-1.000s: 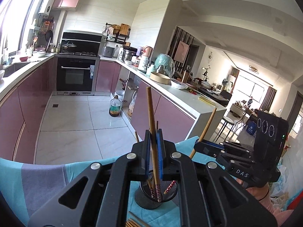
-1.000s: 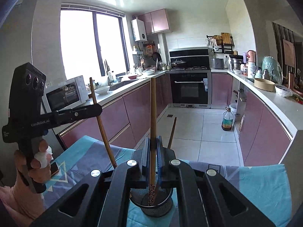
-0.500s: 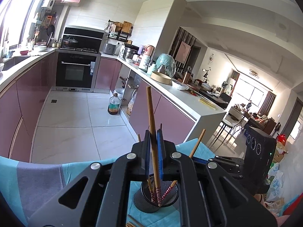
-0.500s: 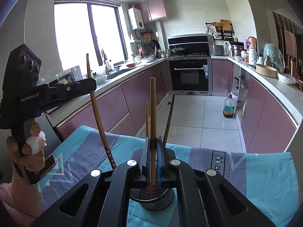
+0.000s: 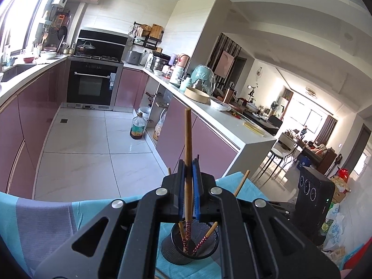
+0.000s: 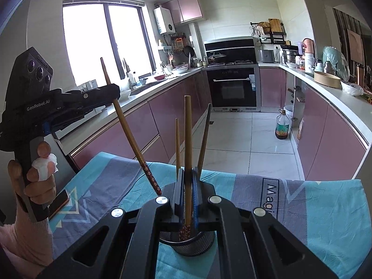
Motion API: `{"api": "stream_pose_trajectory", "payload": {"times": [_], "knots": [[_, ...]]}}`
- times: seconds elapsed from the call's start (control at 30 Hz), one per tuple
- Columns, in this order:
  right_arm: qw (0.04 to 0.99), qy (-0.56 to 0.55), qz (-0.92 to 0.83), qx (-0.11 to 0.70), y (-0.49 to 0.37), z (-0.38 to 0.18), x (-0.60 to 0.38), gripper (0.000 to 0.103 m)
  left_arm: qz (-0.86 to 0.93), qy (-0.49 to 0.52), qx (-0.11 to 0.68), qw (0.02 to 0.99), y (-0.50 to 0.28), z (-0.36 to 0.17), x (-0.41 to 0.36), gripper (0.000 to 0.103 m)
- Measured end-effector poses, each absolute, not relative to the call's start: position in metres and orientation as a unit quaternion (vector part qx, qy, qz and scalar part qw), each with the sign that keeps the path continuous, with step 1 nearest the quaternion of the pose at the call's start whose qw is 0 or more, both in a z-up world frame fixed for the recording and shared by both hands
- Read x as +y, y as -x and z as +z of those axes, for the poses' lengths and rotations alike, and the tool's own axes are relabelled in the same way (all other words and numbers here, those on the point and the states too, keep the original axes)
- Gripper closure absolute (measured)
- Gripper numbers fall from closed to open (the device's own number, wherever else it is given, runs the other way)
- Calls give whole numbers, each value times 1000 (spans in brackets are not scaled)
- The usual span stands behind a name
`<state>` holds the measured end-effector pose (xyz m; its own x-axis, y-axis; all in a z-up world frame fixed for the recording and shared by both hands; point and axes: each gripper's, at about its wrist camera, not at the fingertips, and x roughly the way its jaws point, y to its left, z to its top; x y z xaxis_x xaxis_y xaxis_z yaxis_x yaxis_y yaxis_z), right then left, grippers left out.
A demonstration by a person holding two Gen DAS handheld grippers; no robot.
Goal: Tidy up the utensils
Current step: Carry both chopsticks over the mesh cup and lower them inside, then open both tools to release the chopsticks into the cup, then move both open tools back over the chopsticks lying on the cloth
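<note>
Two other chopsticks (image 6: 177,144) are seen leaning inside the black wire-mesh cylindrical holder (image 5: 190,244), close beside the incoming ones. A phone (image 6: 59,203) is laid on the cloth near the person's left hand (image 6: 38,174). The holder is stood on a teal and grey patterned cloth (image 6: 302,209) spread over a table, in a kitchen lined with mauve cabinets (image 5: 30,114), a built-in black oven (image 5: 93,83) and white floor tiles.

A brown wooden chopstick with a red patterned tip (image 5: 188,162) is pinched upright in the left gripper (image 5: 188,169), its tip inside the holder. A matching second chopstick (image 6: 187,153) is clamped by the right gripper (image 6: 187,186), its lower end sunk into the holder.
</note>
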<state>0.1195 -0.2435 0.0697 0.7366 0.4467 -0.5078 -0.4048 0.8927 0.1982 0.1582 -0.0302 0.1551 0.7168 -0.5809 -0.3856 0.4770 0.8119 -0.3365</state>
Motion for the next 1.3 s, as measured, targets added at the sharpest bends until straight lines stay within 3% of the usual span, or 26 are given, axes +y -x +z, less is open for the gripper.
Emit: {"api": "stream_pose_trajectory", "payload": {"times": [0.73,0.83,0.93,1.07,1.3], "knots": [[918,-31,213,333,-150,58,-235,95,-281,8,355,891,-197,92,-72,94],[921,-36,212,326,-146,57,-236,87,-275,4,353,894,-197,86,-72,82],[925,-36,209,315,-138,58,-239,80,-263,3,343,902,-191,83,-68,78],[932,-30,209,294,-120,65,-241,71,-252,5,320,913,-175,81,-58,65],[926,-15,255,279,-75,62,-232,64,-227,-15,302,926,-134,65,-40,53]]}}
